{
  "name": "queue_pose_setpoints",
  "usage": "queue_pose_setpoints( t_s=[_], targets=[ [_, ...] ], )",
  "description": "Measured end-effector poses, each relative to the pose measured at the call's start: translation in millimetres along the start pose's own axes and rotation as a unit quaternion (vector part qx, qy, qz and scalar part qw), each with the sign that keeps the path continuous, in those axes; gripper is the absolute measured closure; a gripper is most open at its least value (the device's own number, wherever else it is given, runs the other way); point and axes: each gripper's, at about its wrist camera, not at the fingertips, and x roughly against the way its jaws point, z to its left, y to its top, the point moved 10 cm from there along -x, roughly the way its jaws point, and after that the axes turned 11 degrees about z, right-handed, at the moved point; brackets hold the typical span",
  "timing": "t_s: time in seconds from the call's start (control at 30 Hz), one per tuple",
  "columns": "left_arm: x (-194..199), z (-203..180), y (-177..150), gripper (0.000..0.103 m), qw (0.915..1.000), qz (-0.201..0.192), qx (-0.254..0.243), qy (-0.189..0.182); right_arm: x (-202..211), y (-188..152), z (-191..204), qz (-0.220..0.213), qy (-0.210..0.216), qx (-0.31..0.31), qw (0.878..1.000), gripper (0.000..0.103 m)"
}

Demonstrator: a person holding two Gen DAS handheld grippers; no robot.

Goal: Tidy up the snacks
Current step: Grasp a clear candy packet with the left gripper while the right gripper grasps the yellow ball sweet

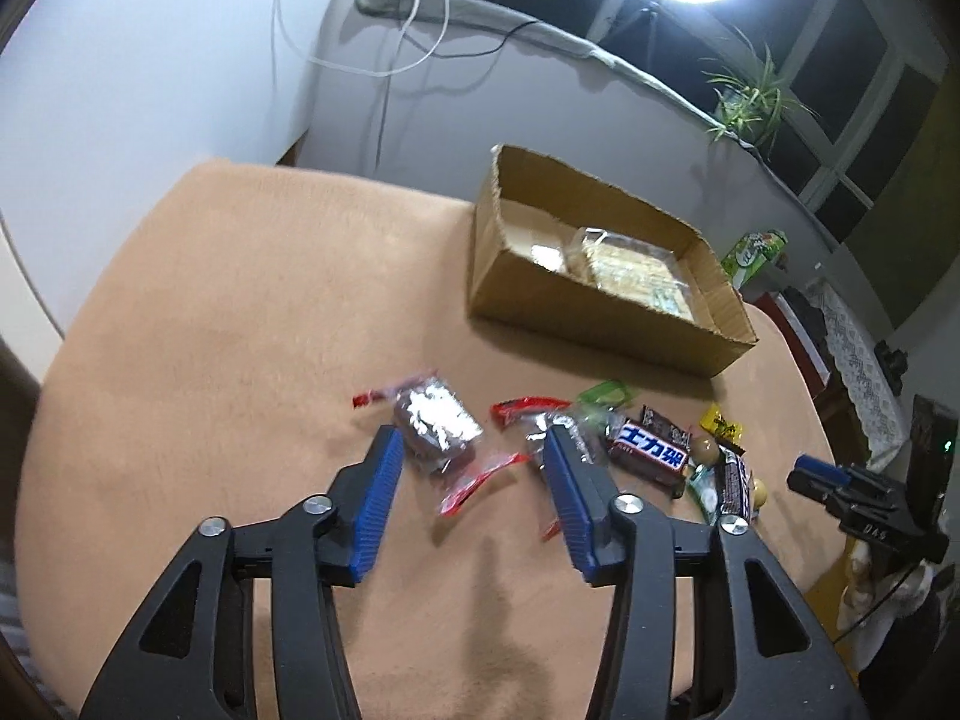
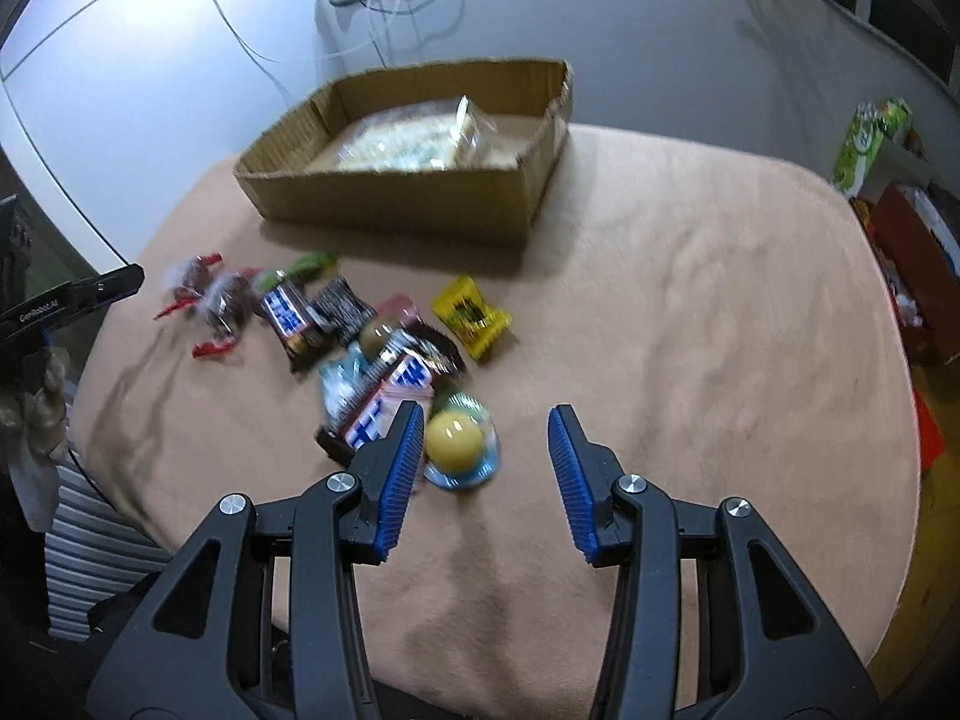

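A pile of small snacks lies on the tan table. My left gripper is open and empty, just above a foil-wrapped brown candy with red ends. A Snickers bar lies to its right. My right gripper is open and empty, with a round yellow candy in clear wrap beside its left finger. A second Snickers bar and a yellow packet lie nearby. A cardboard box stands at the back, also in the right wrist view, holding clear-bagged snacks.
The tan cloth table has bare room right of the pile. A green carton and red boxes stand off the table's right side. The other gripper shows at the right edge. Cables hang on the back wall.
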Motion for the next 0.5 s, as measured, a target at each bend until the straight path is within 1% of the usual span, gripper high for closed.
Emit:
queue_pose_setpoints(
  t_s=[0.2,0.4,0.5],
  targets=[
    [-14.8,8.1,-5.1,0.048,0.9998,0.013,0.012,0.004,-16.3,-7.1,1.3,0.016,-0.014,0.029,0.999,0.058],
    [-29.5,10.6,-5.3,0.048,0.9994,0.029,0.019,0.002,-27.4,-5.8,7.3,0.025,-0.016,0.047,0.998,0.058],
    [-34.0,10.4,-4.9,0.048,0.9993,0.032,0.018,0.003,-32.3,-5.3,8.0,0.028,-0.028,0.054,0.998,0.058]
  ],
)
